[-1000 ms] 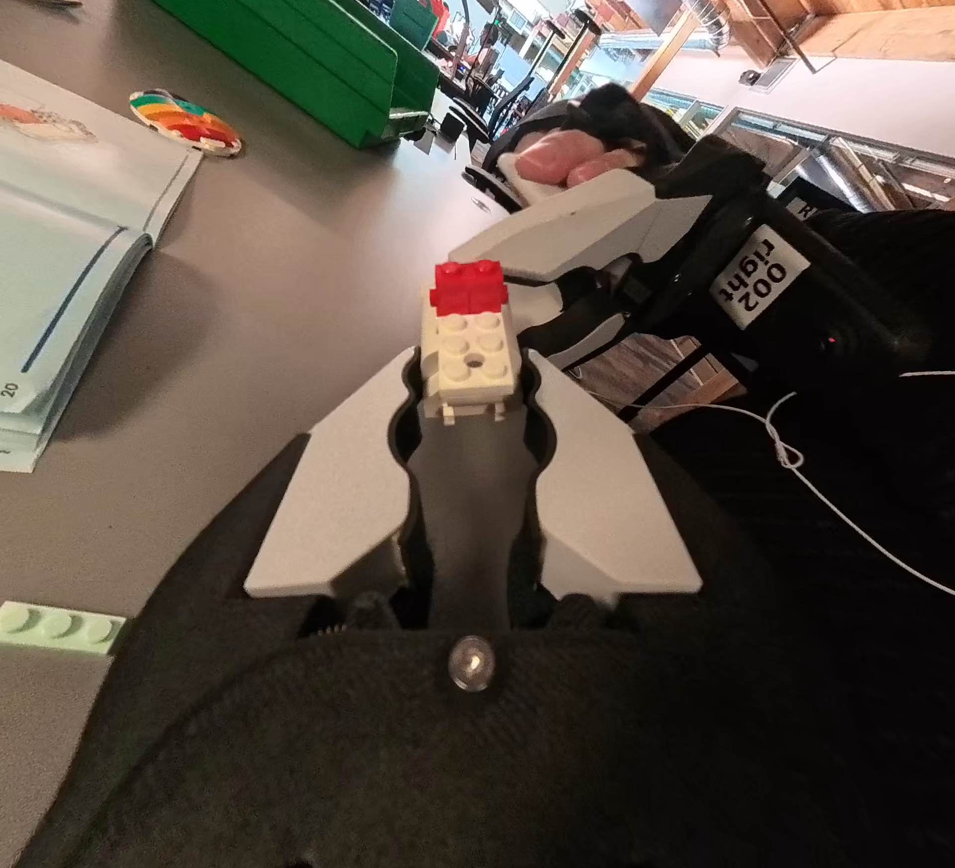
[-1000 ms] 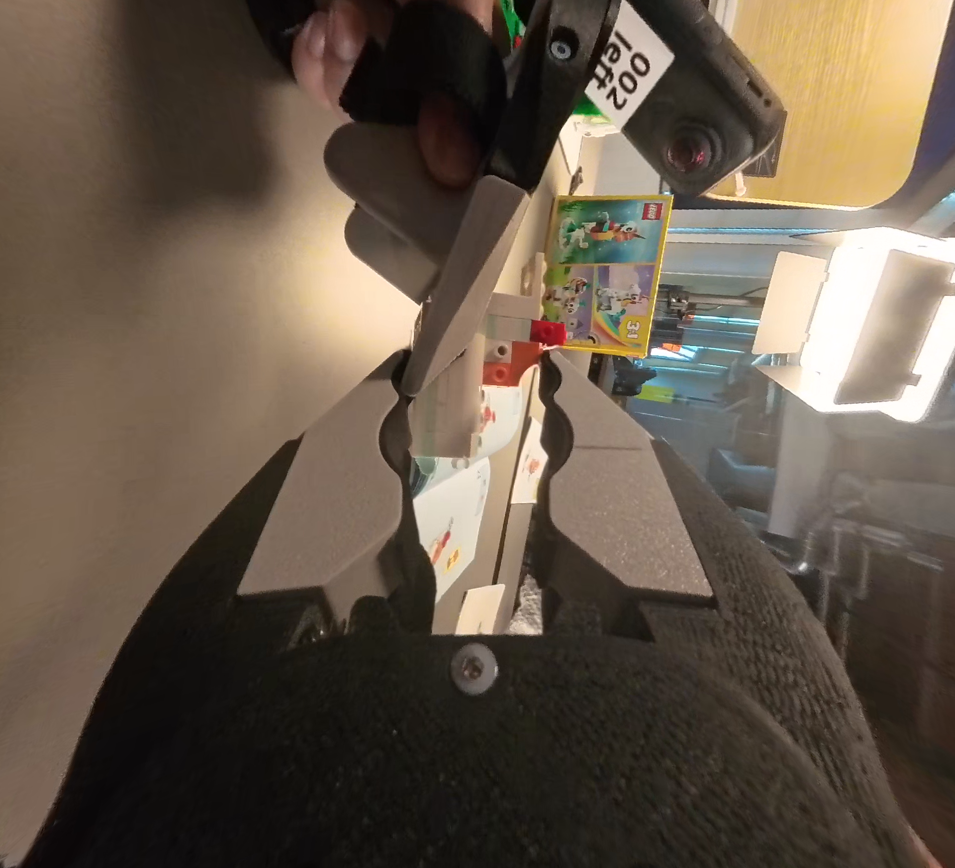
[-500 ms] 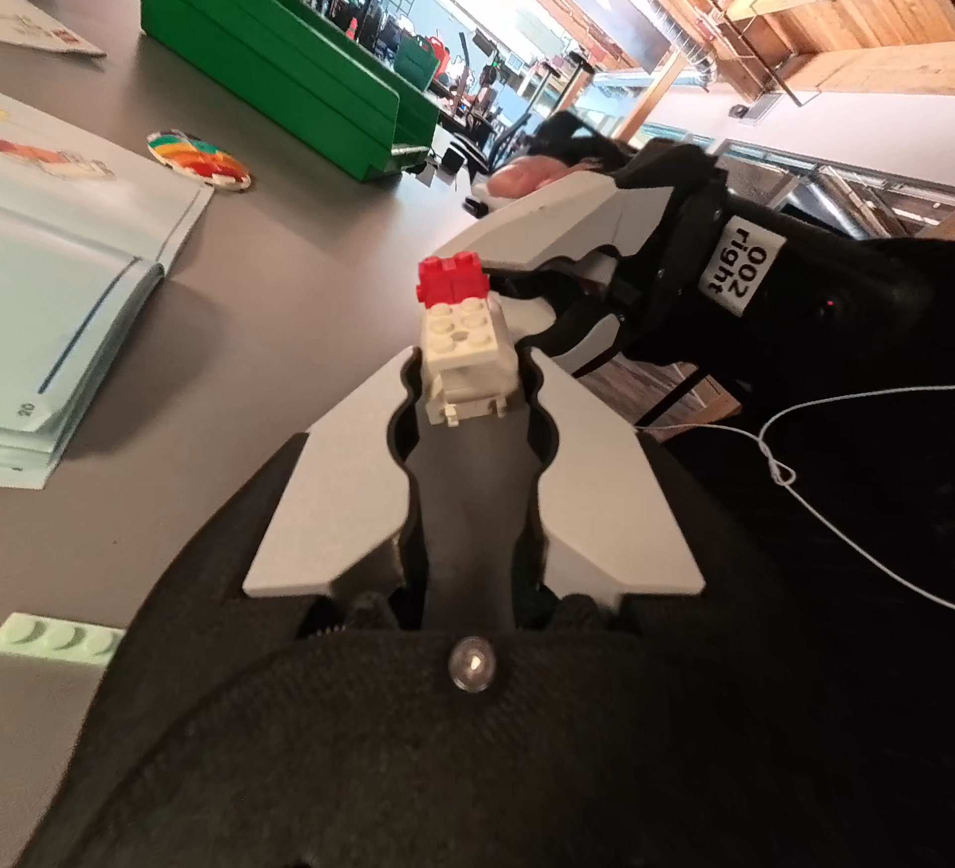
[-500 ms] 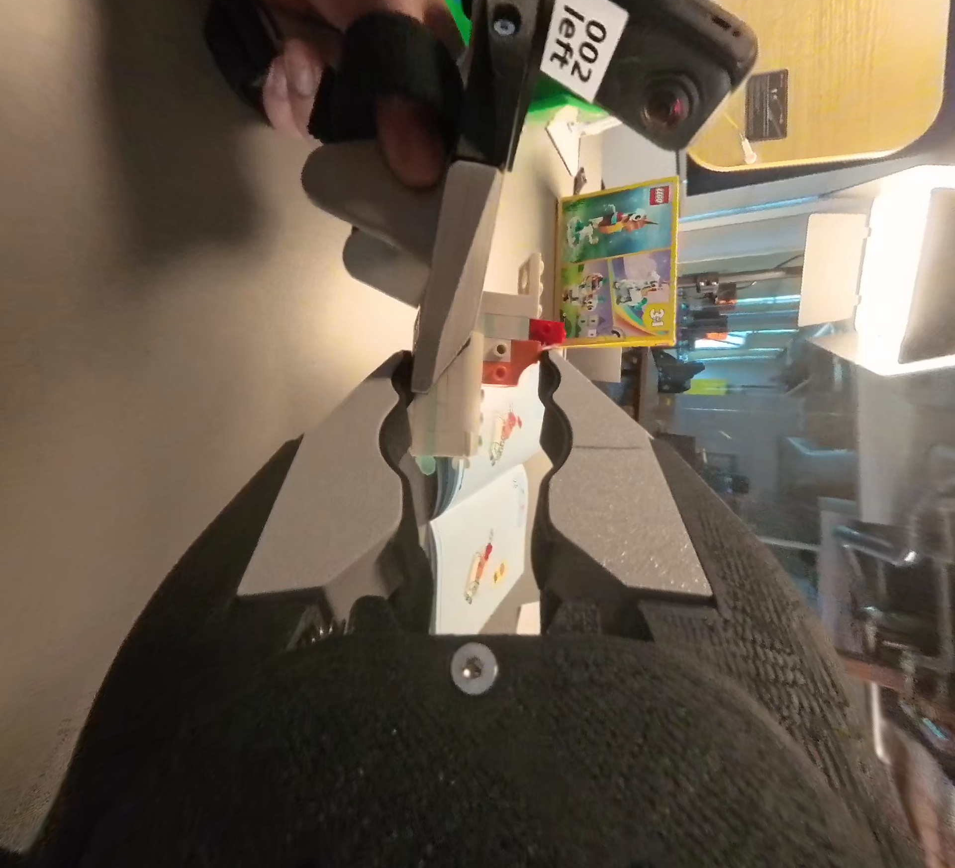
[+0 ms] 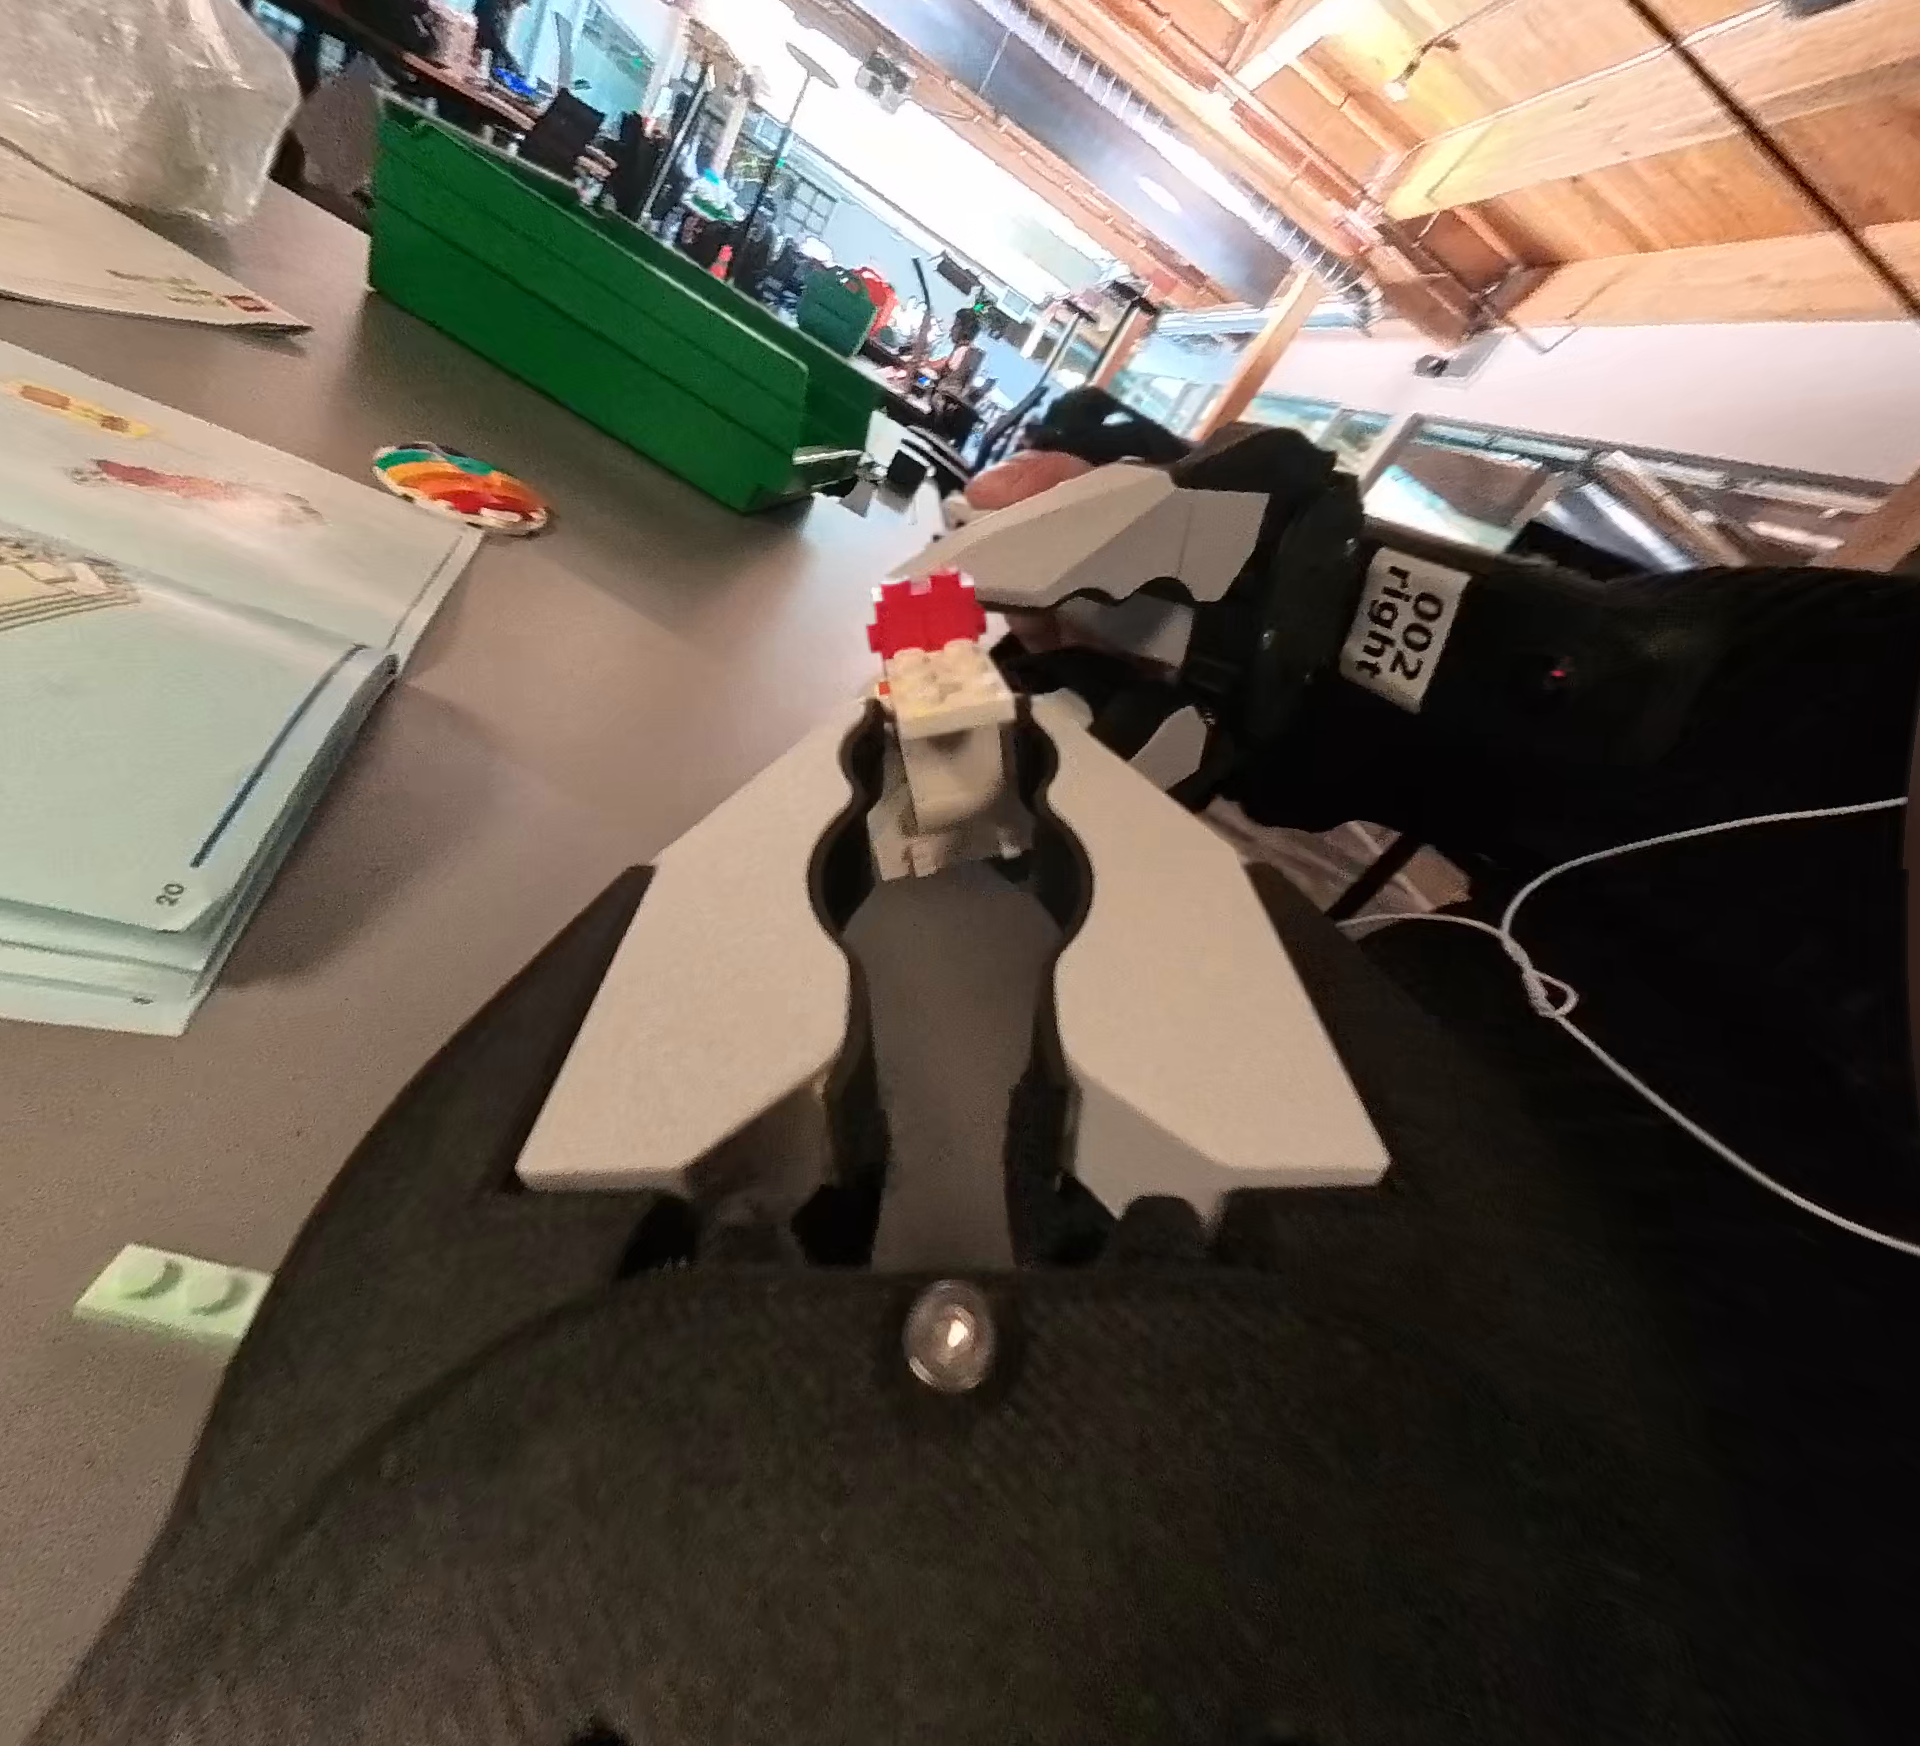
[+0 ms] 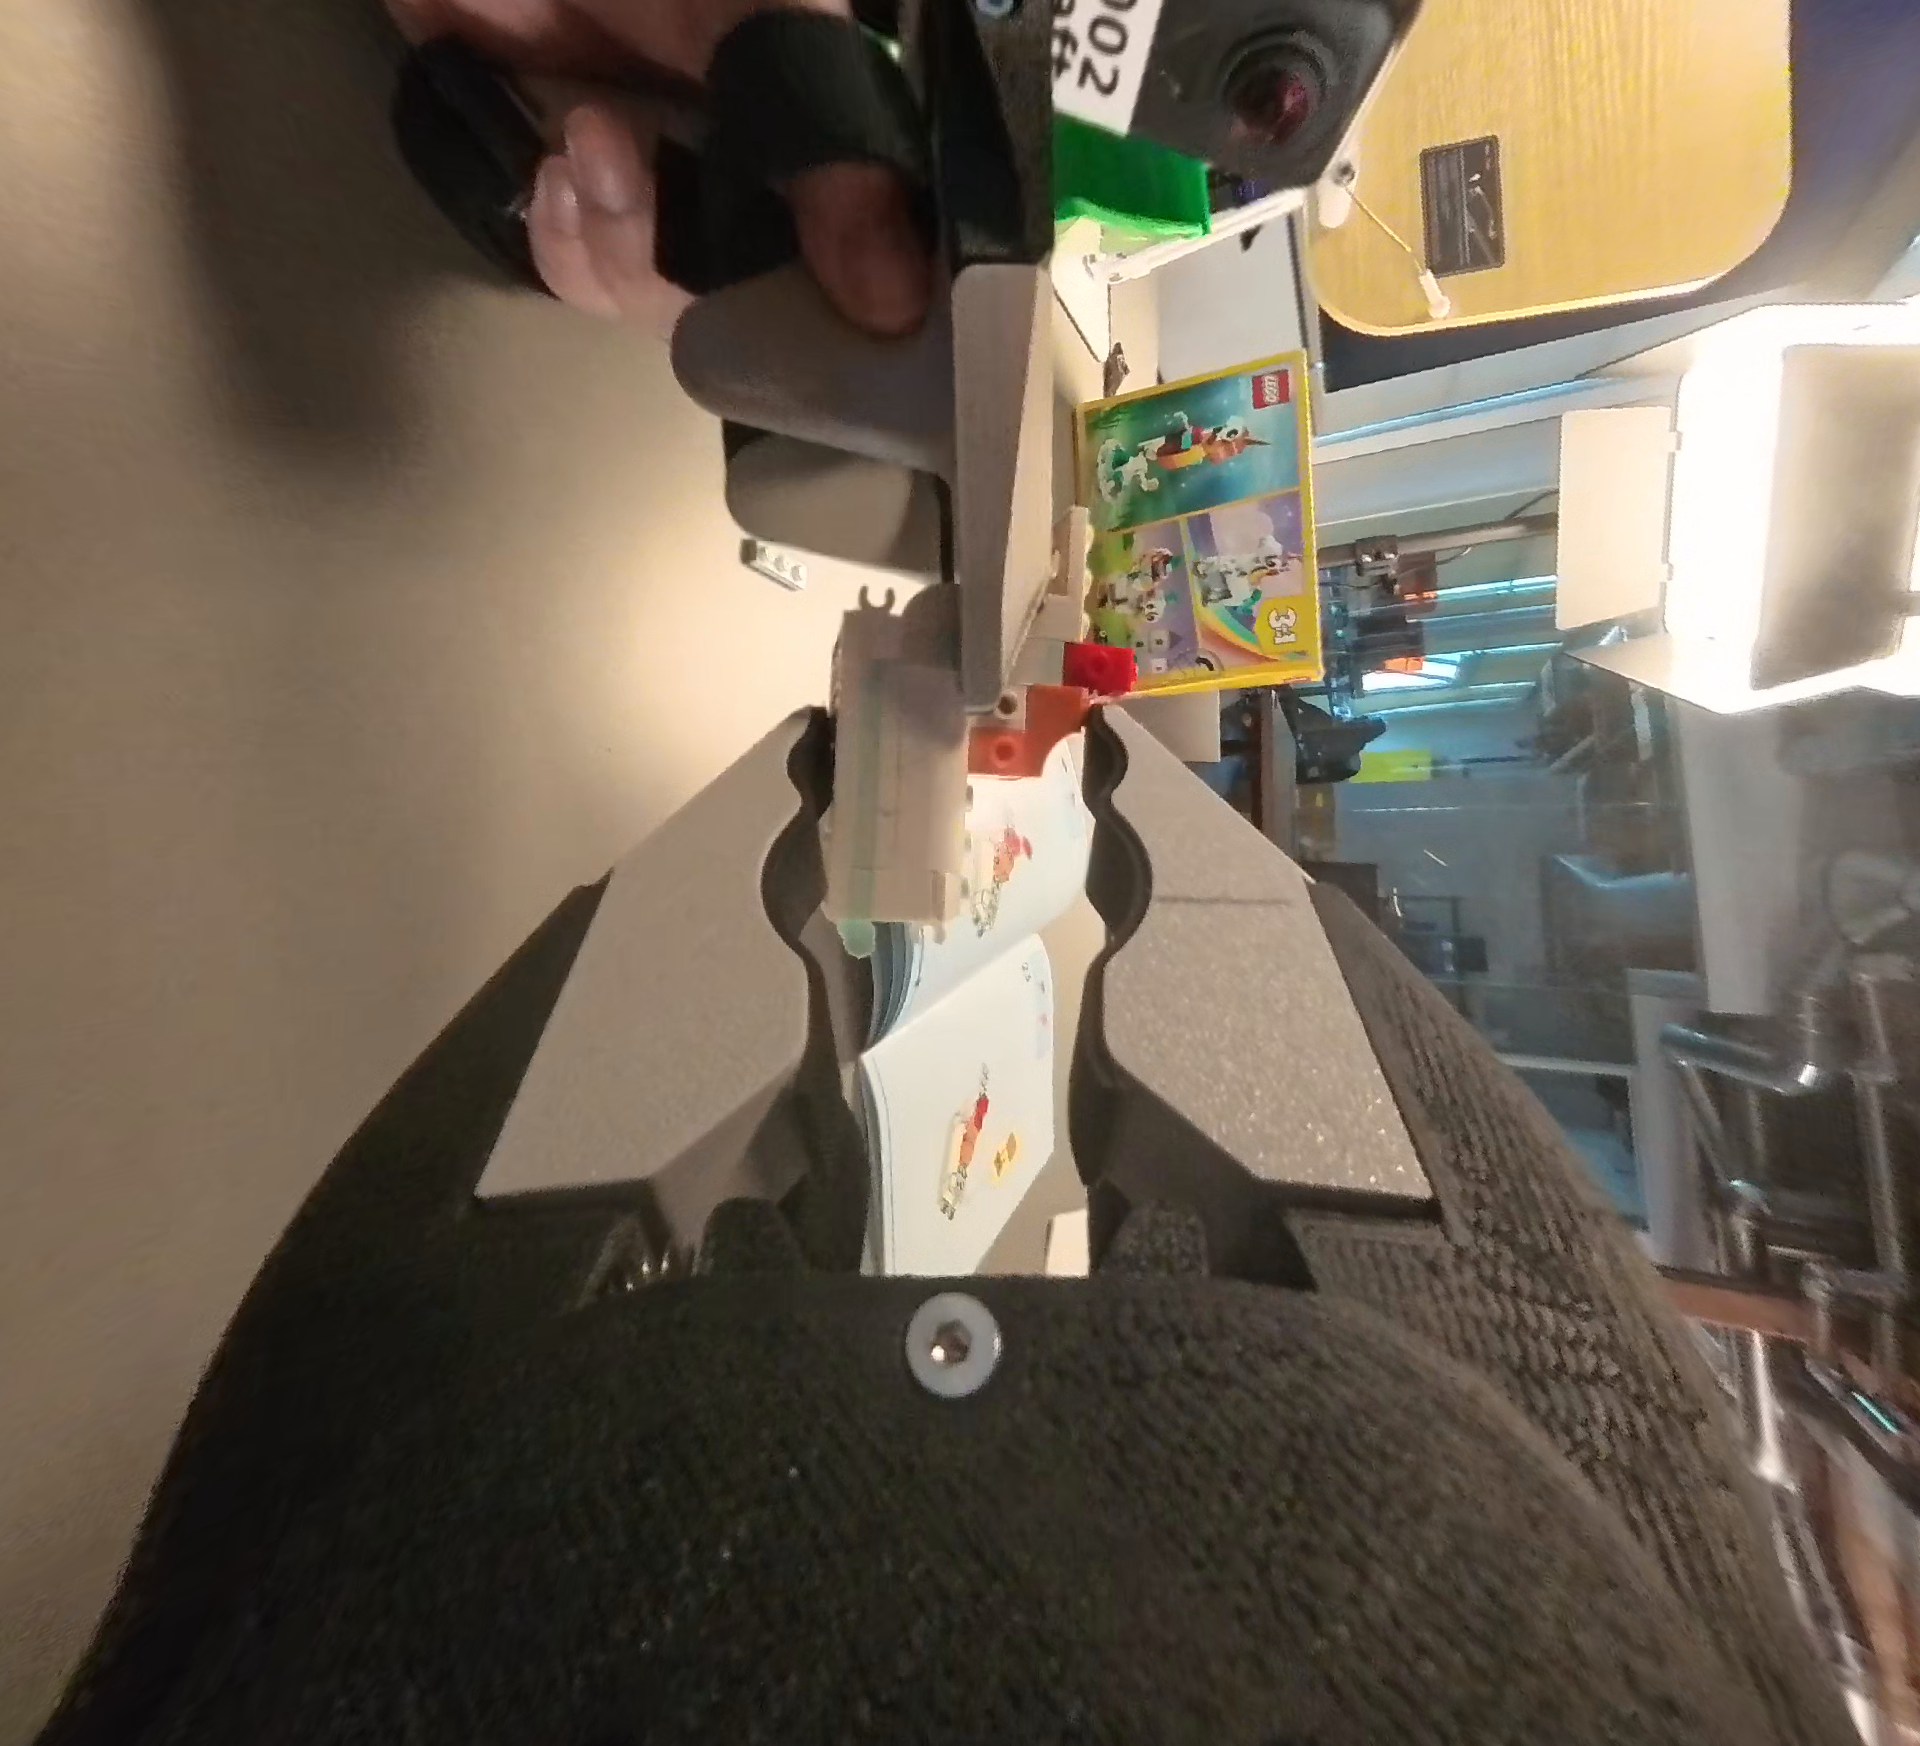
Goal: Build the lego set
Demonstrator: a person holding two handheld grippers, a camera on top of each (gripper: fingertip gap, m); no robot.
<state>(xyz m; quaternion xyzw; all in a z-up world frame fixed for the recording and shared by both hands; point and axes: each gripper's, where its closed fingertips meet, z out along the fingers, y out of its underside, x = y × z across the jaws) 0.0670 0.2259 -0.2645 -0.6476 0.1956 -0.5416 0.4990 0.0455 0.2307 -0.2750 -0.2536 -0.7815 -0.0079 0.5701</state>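
The white-and-red brick assembly point(image 5: 940, 740) has tilted toward twelve o'clock; the right gripper's upper finger point(image 5: 1049, 533) now meets its red top.

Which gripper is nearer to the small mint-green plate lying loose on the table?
Left. The left gripper is above the table, with the mint-green plate just beside its body. The right gripper is farther off, past the left gripper's tips, at the white and red assembly.

Small white brick lego assembly point(image 5: 940, 766) with red stud brick point(image 5: 923, 618) on its far end and orange brick point(image 6: 1023, 728) on one side, off the surface, clamped between left claw point(image 5: 945, 751) fingers.
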